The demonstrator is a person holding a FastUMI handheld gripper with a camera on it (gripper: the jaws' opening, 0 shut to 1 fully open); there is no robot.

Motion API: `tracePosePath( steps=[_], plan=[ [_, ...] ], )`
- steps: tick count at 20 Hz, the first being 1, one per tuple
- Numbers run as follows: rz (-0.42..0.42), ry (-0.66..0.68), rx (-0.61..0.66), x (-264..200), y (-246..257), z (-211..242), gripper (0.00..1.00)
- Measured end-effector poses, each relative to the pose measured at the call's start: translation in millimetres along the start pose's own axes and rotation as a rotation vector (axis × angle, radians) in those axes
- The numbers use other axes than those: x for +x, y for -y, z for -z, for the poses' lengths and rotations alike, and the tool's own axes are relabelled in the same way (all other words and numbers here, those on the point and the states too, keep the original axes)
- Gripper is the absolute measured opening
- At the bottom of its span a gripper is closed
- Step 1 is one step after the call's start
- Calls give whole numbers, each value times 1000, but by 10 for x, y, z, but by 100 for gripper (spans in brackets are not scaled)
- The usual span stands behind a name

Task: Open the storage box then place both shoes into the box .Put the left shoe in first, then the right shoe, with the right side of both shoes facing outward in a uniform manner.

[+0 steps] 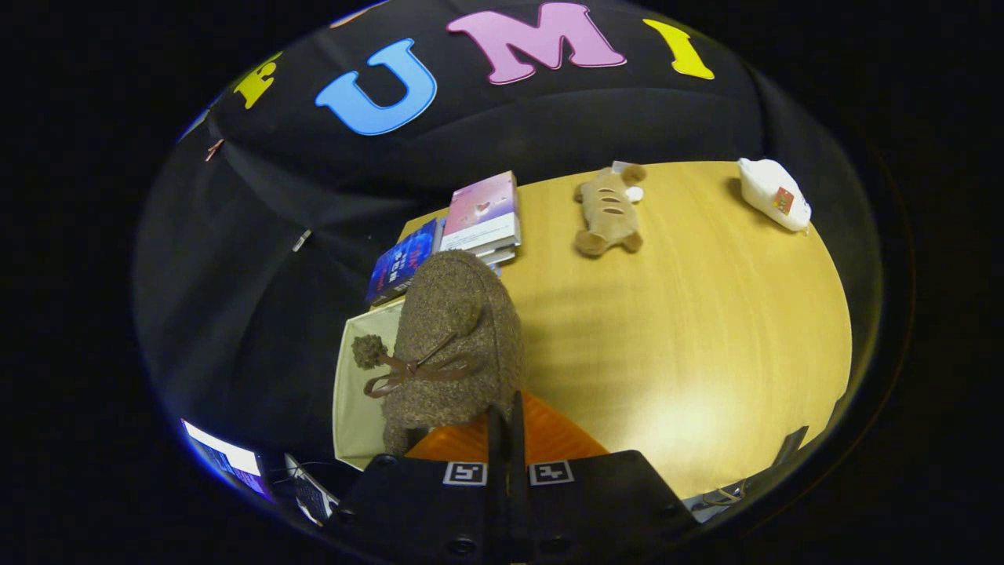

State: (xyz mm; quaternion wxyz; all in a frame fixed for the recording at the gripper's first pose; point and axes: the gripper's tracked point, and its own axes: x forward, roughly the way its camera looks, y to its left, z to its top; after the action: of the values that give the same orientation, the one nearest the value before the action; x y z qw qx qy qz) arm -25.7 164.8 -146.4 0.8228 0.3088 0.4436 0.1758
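Observation:
A brown fuzzy shoe with a ribbon bow and a pom-pom hangs just ahead of my fingers, its orange ribbed sole turned toward me. My gripper is shut, both fingers pinching the shoe's edge with almost no gap. The shoe hovers over the cream storage box, which stands open at the left end of the wooden table. The shoe hides most of the box's inside.
Beyond the box lies a stack of books with a blue book beside it. A brown plush toy and a white packet lie at the table's far side. A lit screen sits low on the left.

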Motion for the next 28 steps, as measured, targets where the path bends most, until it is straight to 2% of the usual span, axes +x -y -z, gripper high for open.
tracePosePath(
  steps=[5, 8, 16, 17, 21, 28],
  plan=[
    [-38, -41, -24, 267, -623, 171, 5],
    [-30, -65, -41, 425, -808, 267, 5],
    [38, -90, -115, 733, -928, 437, 5],
    [13, -93, -115, 745, -997, 457, 9],
    [-12, -55, -143, 652, -1062, 353, 99],
    [-4, -8, -176, 575, -1002, 267, 99]
  ],
)
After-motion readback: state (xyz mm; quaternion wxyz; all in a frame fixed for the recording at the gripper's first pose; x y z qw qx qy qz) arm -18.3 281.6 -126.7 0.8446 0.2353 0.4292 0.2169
